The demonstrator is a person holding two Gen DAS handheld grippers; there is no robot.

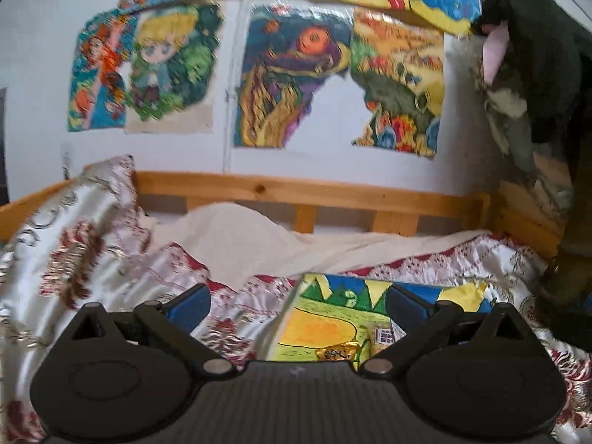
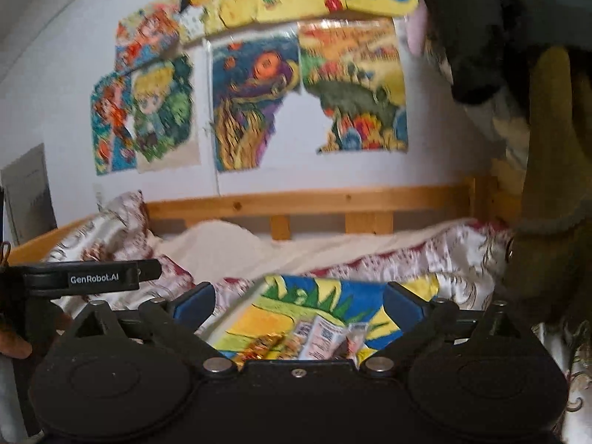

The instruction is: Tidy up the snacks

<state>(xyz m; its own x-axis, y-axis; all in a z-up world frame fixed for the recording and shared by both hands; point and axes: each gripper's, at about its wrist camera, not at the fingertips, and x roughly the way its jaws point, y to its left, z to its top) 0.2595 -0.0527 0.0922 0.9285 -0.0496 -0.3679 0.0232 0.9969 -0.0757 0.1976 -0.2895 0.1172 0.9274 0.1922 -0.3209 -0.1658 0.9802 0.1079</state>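
Several small wrapped snacks lie on a colourful painted board on the bed. In the left wrist view a gold wrapper and a pale packet show just above the gripper body. In the right wrist view the board holds a gold-orange bar, a white-pink packet and a smaller wrapper. My left gripper is open and empty above the board. My right gripper is open and empty above the snacks.
The bed has a red-and-white patterned cover, a cream blanket and a wooden rail. Colourful drawings hang on the wall. Dark clothes hang at the right. The other gripper shows at the left in the right wrist view.
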